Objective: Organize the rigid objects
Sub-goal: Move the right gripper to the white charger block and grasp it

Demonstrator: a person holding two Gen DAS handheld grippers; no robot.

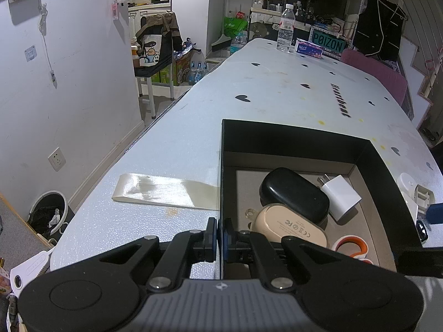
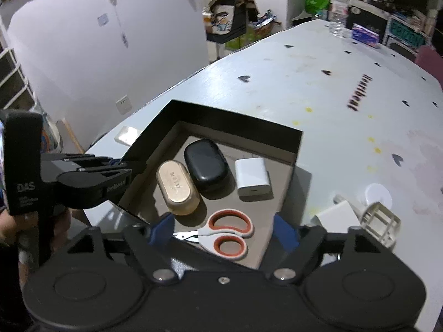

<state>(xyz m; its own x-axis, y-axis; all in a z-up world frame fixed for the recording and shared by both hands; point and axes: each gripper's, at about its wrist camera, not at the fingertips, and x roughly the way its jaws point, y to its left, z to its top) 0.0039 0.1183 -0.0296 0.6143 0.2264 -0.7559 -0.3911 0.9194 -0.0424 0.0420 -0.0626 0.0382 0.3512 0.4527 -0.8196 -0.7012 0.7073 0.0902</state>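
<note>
On a heart-dotted white table (image 1: pixel 277 88) in a cluttered room, the left gripper (image 1: pixel 220 232) pinches the box (image 1: pixel 290 135) wall; the right gripper (image 2: pixel 221 228) hangs spread above scissors (image 2: pixel 227 232).

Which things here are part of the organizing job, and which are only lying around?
Part of the job:
- black box, its wall pinched by the left gripper
- black case, beige case, white charger and scissors inside it
- white pieces beside the box, probably next
- right gripper, open

Lying about:
- water bottle
- tissue pack
- strip of tape
</note>
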